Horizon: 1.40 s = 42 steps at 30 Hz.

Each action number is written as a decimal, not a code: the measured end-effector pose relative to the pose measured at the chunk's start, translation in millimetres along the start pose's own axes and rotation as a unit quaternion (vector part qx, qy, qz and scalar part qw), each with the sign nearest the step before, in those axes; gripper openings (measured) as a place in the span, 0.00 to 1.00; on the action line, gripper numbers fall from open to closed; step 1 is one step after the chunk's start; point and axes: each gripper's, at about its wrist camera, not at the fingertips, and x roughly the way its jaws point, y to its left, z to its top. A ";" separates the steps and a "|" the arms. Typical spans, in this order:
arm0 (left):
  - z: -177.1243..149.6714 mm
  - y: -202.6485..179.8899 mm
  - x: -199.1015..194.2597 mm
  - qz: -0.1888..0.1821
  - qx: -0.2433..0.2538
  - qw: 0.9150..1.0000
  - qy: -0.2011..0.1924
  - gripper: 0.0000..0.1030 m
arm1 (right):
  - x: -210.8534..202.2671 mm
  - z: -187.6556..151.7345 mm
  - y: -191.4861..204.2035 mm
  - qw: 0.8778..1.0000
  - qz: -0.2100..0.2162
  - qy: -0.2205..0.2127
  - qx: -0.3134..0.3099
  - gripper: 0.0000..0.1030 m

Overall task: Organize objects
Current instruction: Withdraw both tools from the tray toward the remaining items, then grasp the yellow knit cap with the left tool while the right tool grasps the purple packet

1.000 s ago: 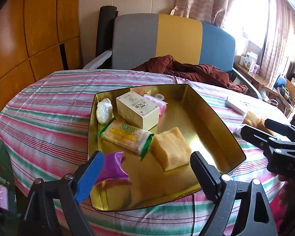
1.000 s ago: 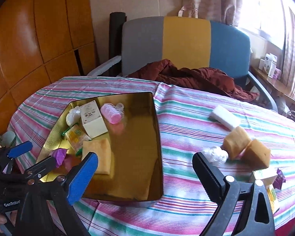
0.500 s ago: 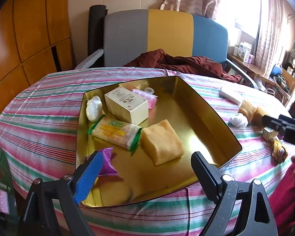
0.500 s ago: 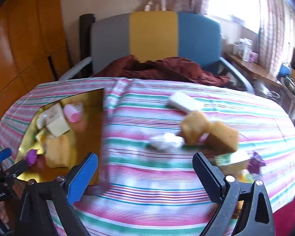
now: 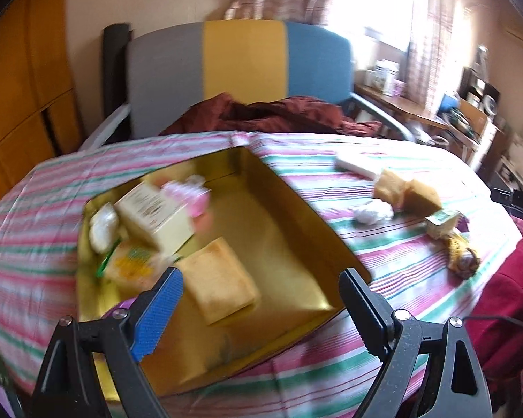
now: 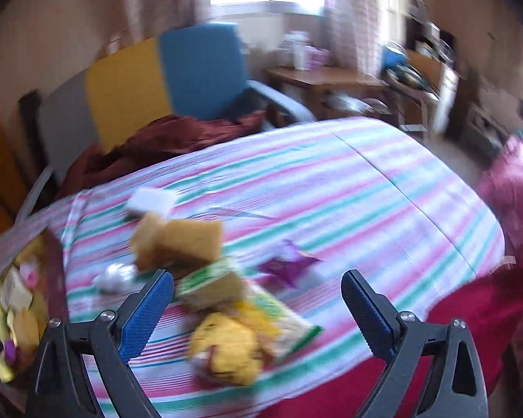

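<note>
A gold tray (image 5: 296, 216) on the striped table holds a cream box (image 5: 153, 216), a yellow sponge (image 5: 219, 285), a green-yellow packet (image 5: 132, 268), a white ball (image 5: 103, 226) and a pink item (image 5: 191, 198). My left gripper (image 5: 258, 299) is open and empty over the tray's near edge. My right gripper (image 6: 258, 299) is open and empty above loose things on the cloth: two tan sponges (image 6: 181, 240), a green-topped box (image 6: 209, 285), a yellow packet (image 6: 279, 313), a yellow bundle (image 6: 226, 348), a purple wrapper (image 6: 289, 264), a white ball (image 6: 115, 275) and a white block (image 6: 150, 202).
A grey, yellow and blue chair (image 5: 240, 69) with a dark red cloth (image 5: 268, 115) stands behind the table. The table's edge and red fabric (image 6: 453, 331) lie at the right. A wooden desk (image 6: 324, 83) stands by the window.
Both grippers have swung to the right. The right gripper's view has left the tray and now faces the loose things at the table's right. Both stay open.
</note>
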 end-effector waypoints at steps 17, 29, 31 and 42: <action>50.3 -150.7 69.7 -0.169 0.137 0.975 0.049 0.85 | 19.5 -6.2 -50.6 0.991 0.054 0.034 0.118 0.96; 44.4 -241.9 111.4 -0.261 0.138 0.949 0.108 0.86 | 20.7 -6.4 -51.6 0.990 0.069 0.032 0.120 0.98; 40.4 -255.5 117.3 -0.266 0.147 0.946 0.117 0.86 | 20.5 -6.7 -51.7 0.990 0.069 0.032 0.120 0.98; 17.8 -276.4 143.0 -0.286 0.170 0.930 0.152 0.47 | 22.6 -6.1 -49.8 0.991 0.056 0.045 0.114 0.98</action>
